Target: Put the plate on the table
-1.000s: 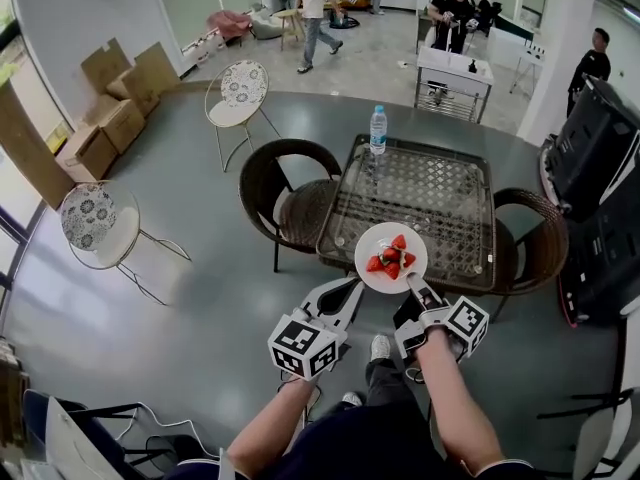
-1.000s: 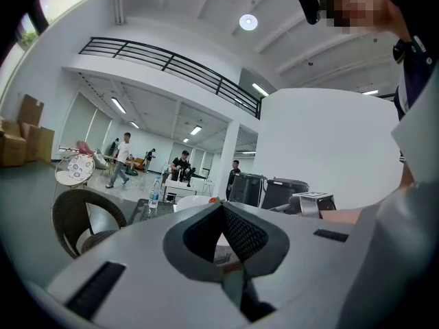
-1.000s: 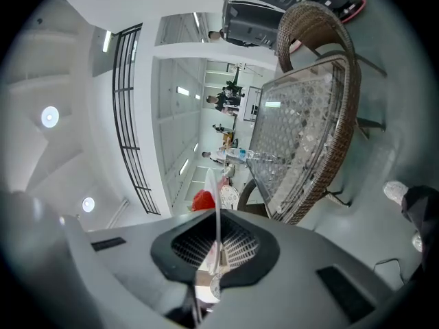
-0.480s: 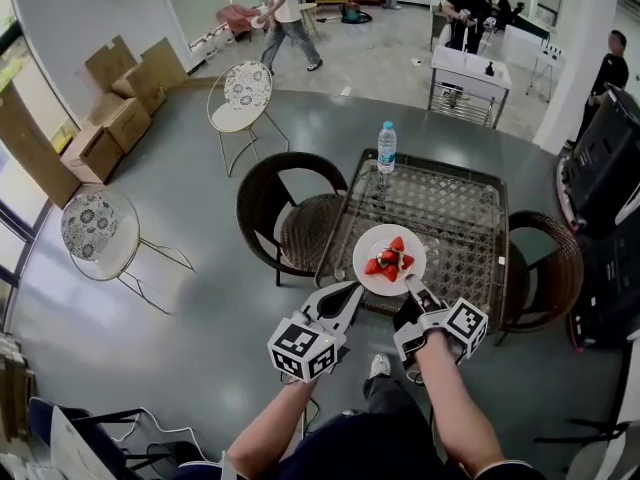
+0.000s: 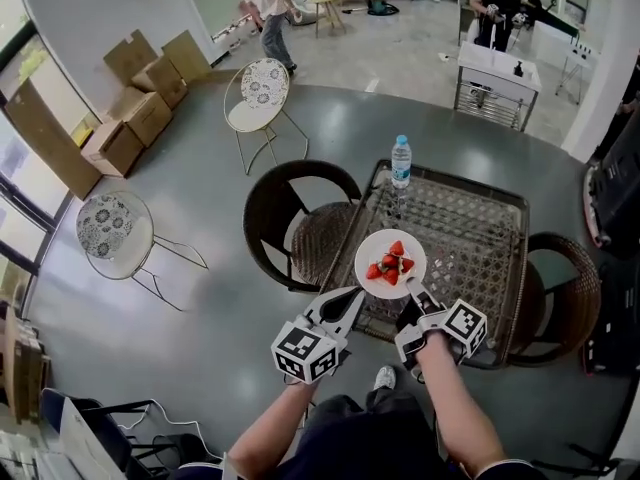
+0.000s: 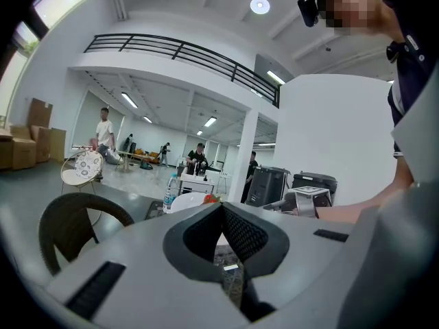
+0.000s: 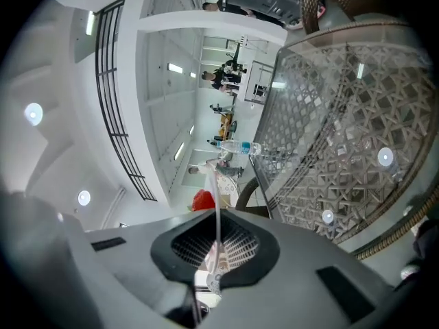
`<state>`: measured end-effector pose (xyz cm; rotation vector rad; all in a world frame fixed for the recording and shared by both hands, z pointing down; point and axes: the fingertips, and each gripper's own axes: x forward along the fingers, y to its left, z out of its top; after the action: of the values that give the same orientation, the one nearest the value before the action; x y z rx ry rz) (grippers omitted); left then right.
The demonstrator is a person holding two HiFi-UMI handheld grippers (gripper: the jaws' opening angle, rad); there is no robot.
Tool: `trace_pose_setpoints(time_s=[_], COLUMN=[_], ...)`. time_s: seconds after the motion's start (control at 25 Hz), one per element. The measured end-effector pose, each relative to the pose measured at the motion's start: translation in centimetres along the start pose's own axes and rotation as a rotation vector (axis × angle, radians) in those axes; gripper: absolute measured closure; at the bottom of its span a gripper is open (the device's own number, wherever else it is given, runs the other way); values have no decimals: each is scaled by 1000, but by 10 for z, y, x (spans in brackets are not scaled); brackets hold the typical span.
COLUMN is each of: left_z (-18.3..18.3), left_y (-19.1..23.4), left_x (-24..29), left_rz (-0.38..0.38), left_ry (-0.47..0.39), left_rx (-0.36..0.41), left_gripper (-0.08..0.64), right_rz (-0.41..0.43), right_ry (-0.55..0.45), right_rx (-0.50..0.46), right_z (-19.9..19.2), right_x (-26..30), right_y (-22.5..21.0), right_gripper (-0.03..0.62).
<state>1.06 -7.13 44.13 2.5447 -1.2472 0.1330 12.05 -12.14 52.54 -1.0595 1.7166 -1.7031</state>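
Moved forward since the earlier frame, the right tongs pinch the near rim of the plate, held above the desk just inside its near left edge. Left tongs hover beside it, closed and empty. Strawberries sit on the plate.

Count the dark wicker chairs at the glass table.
2. One wicker chair stands at the table's left side in the head view, the other wicker chair at its right side. None seems hidden.
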Motion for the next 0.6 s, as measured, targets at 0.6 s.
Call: trace_pose_setpoints(time_s=[0.6], left_z=[-13], left_y=[48], left_x=[53], left_rz=[-30], left_ry=[59], left_rx=[-26], left_gripper=[554], right_rz=[-38], right_ry=[-6], right_rx=[-6], right_z=[35], right_x=[65], right_y=[-23], right_gripper=[577])
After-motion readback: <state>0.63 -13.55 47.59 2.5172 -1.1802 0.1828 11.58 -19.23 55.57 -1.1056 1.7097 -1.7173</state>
